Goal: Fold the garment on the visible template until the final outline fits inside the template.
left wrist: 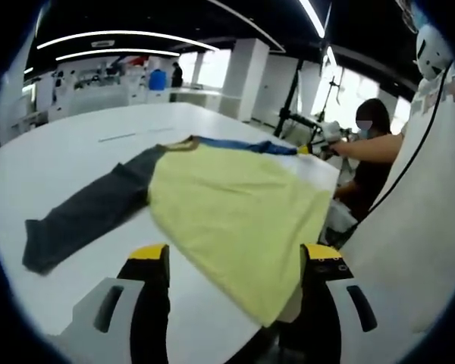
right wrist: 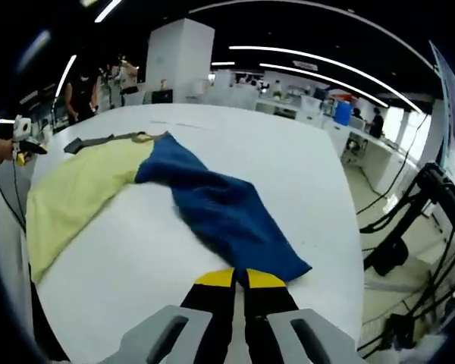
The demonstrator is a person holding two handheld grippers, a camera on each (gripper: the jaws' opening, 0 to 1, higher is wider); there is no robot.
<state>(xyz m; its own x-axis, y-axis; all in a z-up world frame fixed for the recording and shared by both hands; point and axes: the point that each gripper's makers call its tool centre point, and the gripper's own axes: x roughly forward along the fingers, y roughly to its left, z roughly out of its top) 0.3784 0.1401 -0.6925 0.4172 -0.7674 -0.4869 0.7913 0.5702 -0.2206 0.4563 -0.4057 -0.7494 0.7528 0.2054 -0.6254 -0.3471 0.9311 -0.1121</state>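
Left gripper view: left gripper (left wrist: 235, 262) nearest, jaws spread wide, nothing between them, yellow tips over the near hem of the shirt (left wrist: 235, 205). Shirt lies flat on the white table (left wrist: 76, 152): yellow body centre, grey sleeve (left wrist: 91, 212) stretched out to the left, blue sleeve (left wrist: 246, 144) along the far edge. A person (left wrist: 371, 152) sits at the table's far right side. Right gripper view: right gripper (right wrist: 239, 279) nearest, jaws pressed together, holding nothing, tips just short of the blue sleeve's (right wrist: 220, 212) cuff. Sleeve runs away to the yellow body (right wrist: 76, 189) at left; grey sleeve (right wrist: 98, 141) beyond. Shirt all on the table (right wrist: 288, 159).
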